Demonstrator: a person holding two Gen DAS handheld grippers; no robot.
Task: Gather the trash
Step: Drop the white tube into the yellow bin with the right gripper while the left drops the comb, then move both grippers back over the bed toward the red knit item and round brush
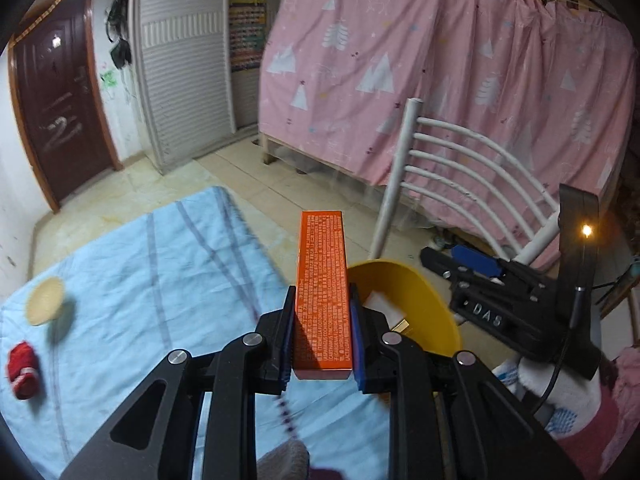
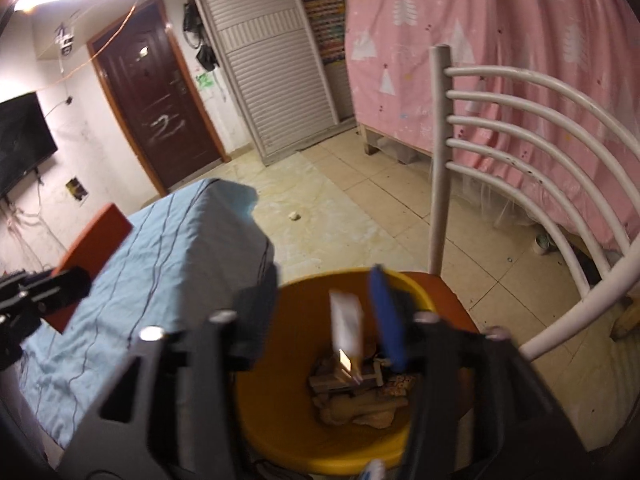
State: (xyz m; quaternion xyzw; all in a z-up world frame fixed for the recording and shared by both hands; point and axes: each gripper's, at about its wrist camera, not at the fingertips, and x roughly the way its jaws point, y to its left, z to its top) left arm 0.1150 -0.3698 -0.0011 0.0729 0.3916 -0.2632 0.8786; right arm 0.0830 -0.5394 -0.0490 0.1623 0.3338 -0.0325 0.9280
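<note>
Two grippers work near a yellow bin point(image 2: 280, 420) on a chair. Left gripper point(image 1: 322, 312) clenches an orange box point(image 1: 322, 280) beside the bin; released early, it may hit the rim. Right gripper point(image 2: 320, 320) hangs released above.

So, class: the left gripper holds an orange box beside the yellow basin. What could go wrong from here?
1. The orange box is long and clamped only near its lower end, so it may pivot or slip.
2. The right gripper hangs open over the yellow basin, crowding the drop.
3. The basin sits on a chair and could be knocked.
</note>
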